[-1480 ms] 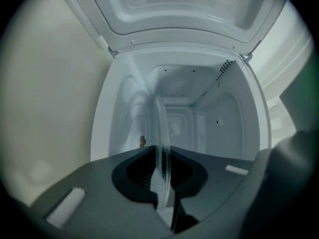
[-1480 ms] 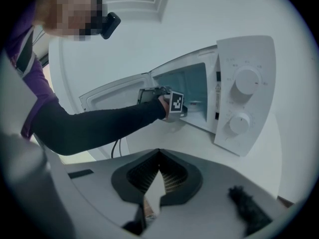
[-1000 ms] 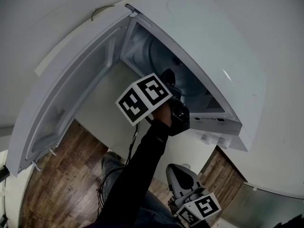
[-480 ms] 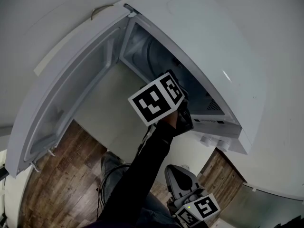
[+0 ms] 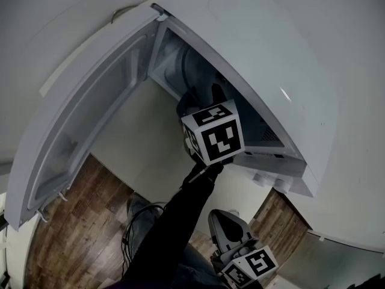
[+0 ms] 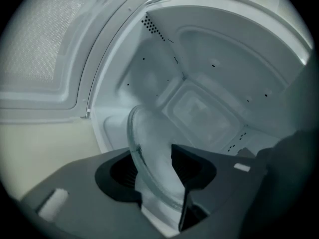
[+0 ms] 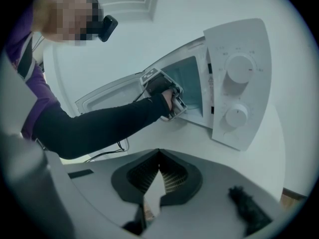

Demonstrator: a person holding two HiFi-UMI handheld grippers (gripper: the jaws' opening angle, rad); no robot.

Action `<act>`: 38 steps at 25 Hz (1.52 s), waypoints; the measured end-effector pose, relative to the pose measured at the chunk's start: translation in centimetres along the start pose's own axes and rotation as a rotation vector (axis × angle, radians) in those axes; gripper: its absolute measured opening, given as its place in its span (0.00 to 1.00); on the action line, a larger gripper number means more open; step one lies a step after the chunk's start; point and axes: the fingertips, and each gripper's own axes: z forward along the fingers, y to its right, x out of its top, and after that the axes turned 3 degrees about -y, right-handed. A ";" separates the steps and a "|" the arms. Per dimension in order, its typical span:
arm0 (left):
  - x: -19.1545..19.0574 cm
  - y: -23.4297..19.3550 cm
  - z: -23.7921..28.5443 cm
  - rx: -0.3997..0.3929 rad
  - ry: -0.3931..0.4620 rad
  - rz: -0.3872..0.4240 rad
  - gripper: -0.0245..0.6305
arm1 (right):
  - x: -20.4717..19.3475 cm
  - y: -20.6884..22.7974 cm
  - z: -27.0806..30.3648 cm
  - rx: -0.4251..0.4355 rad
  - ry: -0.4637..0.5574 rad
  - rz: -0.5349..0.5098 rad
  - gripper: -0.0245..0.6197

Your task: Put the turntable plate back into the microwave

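Left gripper view: the left tongs [image 6: 152, 156] have just been opening and stand apart round the glass plate [image 6: 149, 133], inside the microwave [image 6: 214, 68]. The right tongs [image 7: 158, 156] are together, empty.

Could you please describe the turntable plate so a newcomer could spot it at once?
Start at the open white microwave and look into it. The turntable plate sits there between the jaws of the left claw, which have just been opening. It is the only clear glass disc against the white walls.
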 end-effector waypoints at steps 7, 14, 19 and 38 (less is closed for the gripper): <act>0.6 -0.8 0.3 0.121 -0.003 0.217 0.49 | 0.0 -0.1 0.2 0.005 -0.010 -0.018 0.05; 0.0 -0.6 0.7 0.187 0.012 0.400 0.69 | 0.2 -0.1 0.3 -0.004 -0.002 -0.007 0.05; 2.4 0.6 -0.2 0.215 0.141 0.578 0.81 | 0.1 0.1 0.4 -0.011 -0.008 -0.002 0.05; 0.3 -0.7 -12.7 -0.110 0.102 0.297 0.05 | 8.2 -1.5 -2.4 -0.026 0.261 -0.037 0.05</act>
